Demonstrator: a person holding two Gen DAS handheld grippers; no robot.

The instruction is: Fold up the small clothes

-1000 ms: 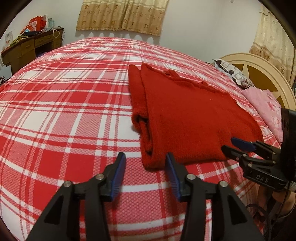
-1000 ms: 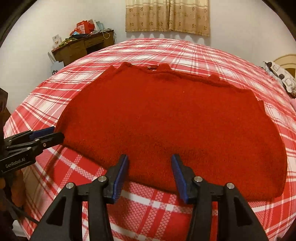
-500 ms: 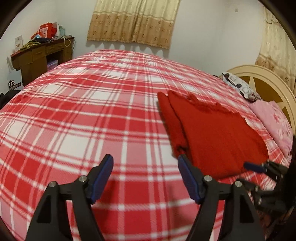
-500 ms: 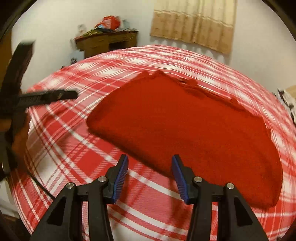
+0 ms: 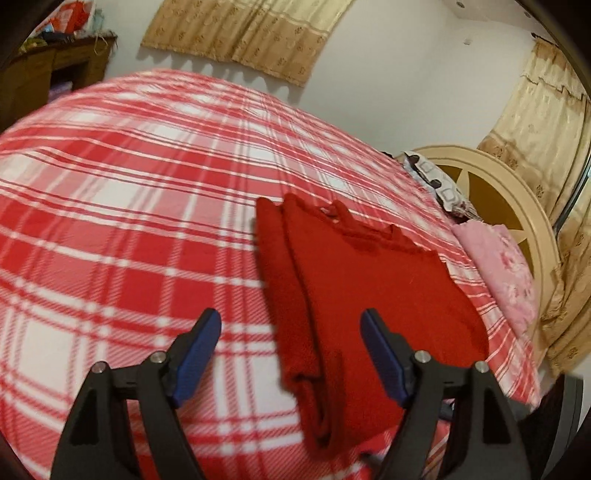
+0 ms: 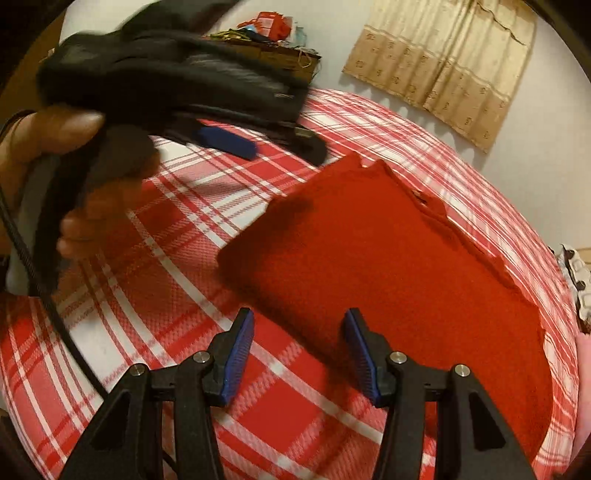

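Note:
A folded red knit sweater [image 5: 373,306] lies flat on the red and white plaid bed [image 5: 129,229]; it also shows in the right wrist view [image 6: 399,280]. My left gripper [image 5: 290,350] is open and empty, held above the sweater's near left edge. My right gripper [image 6: 299,350] is open and empty, above the sweater's near edge. In the right wrist view the left gripper [image 6: 266,142] is raised high at the upper left, held by a hand, blurred.
A pink pillow [image 5: 502,273] and a patterned pillow [image 5: 439,184] lie by the cream headboard [image 5: 517,199] on the right. A cluttered wooden desk [image 5: 55,70] stands at the far left. Curtains [image 5: 243,33] hang on the back wall.
Both grippers have lifted and pulled back from the sweater. The left gripper's jaws have spread wider and it has risen. The sweater lies still.

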